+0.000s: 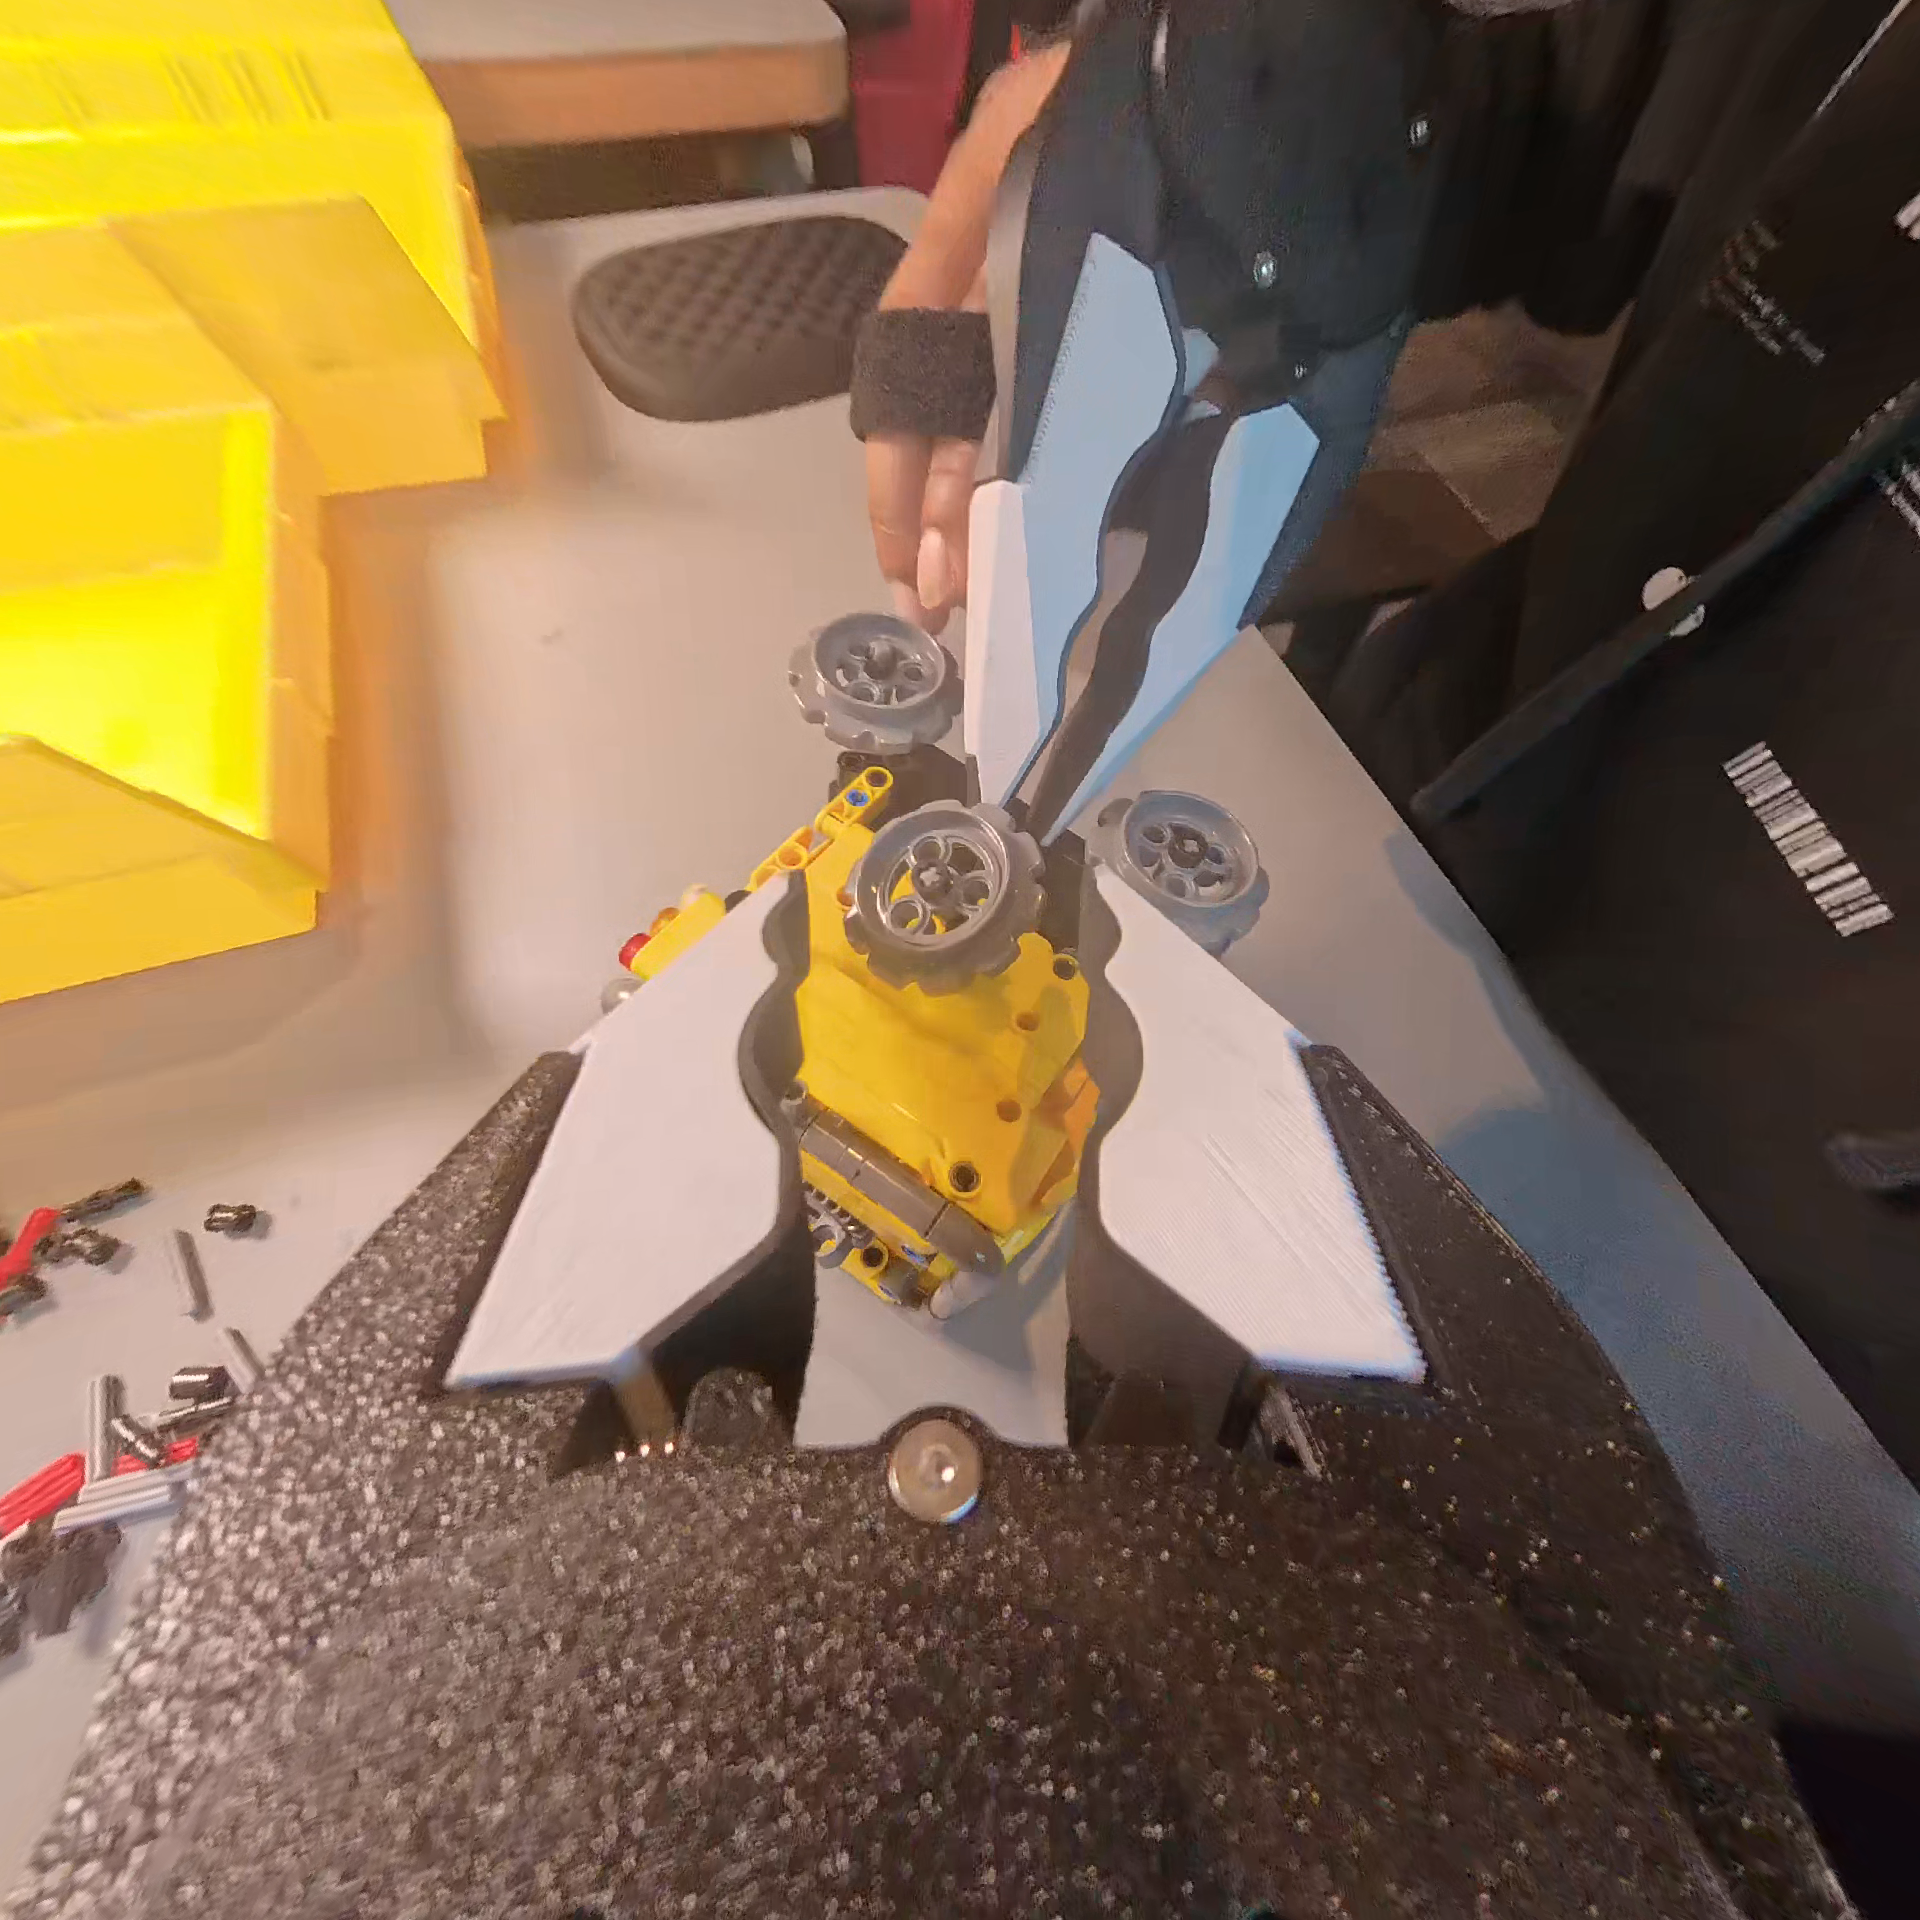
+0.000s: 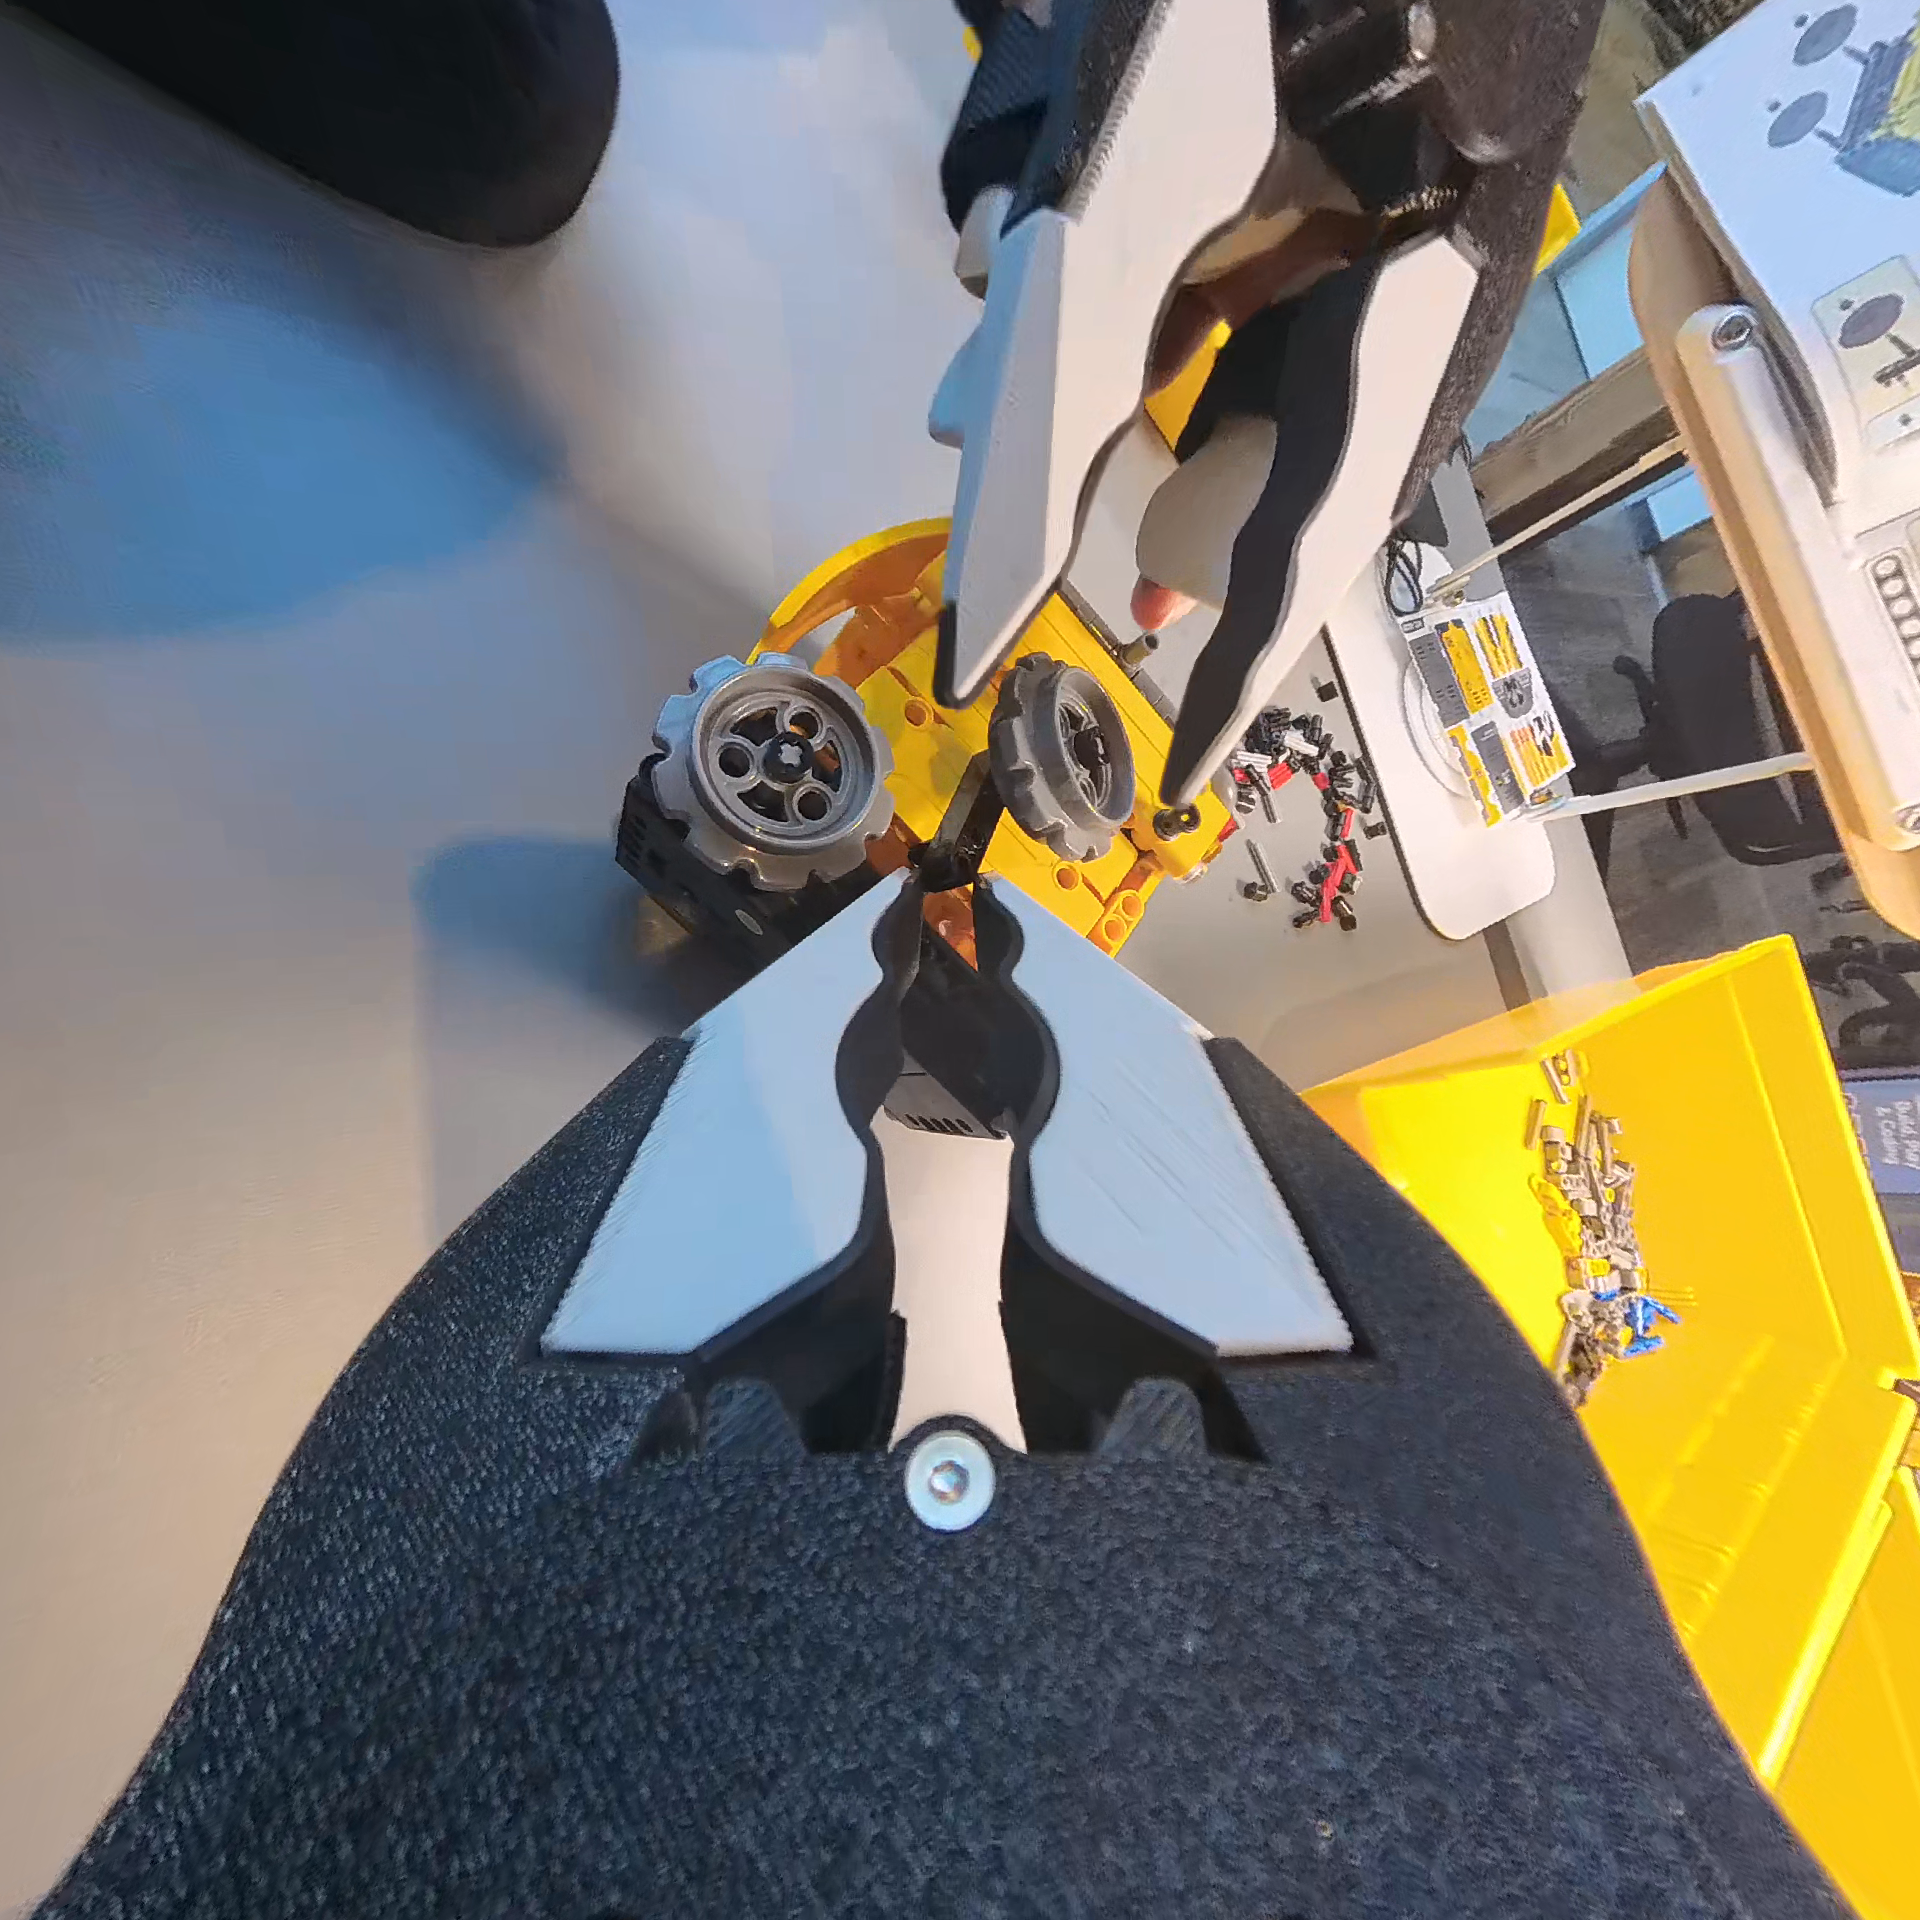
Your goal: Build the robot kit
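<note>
Roughly, from the grippers outward:

Left gripper (image 1: 940, 1039): fingers spread wide around the yellow toy vehicle (image 1: 935, 1070), one on each flank. The body fills the gap; whether the pads press the sides or just bracket them I cannot tell.

Right gripper (image 2: 940, 883): tips pinched nearly together on a thin black link (image 2: 961, 831) that sticks out from the vehicle near a grey wheel (image 2: 1060, 769). In the left wrist view it comes in from above, tips down beside the top wheel (image 1: 940, 899).

Vehicle position: on the tabletop (image 2: 260, 831), tipped so wheels face up and sideways; a second wheel (image 2: 774, 769) sits on a black block (image 2: 665, 842) at one end.

Handling: likely light, hard plastic, stiff in the body but built of snap-fit parts, so protruding bits such as the link and wheels could pop loose under side load. Smooth faces look slippery. The broad yellow flanks seem the soundest hold.

Surface: pale grey, smooth, flat; the vehicle sits near its edge.

Loose parts: small black, red and grey pins (image 1: 94, 1382) scattered on the tabletop.

Surroundings: yellow bins (image 1: 156, 520) stacked close by; another yellow bin (image 2: 1621, 1299) holding small pieces; a printed sheet (image 2: 1486, 707) beyond the pins.
</note>
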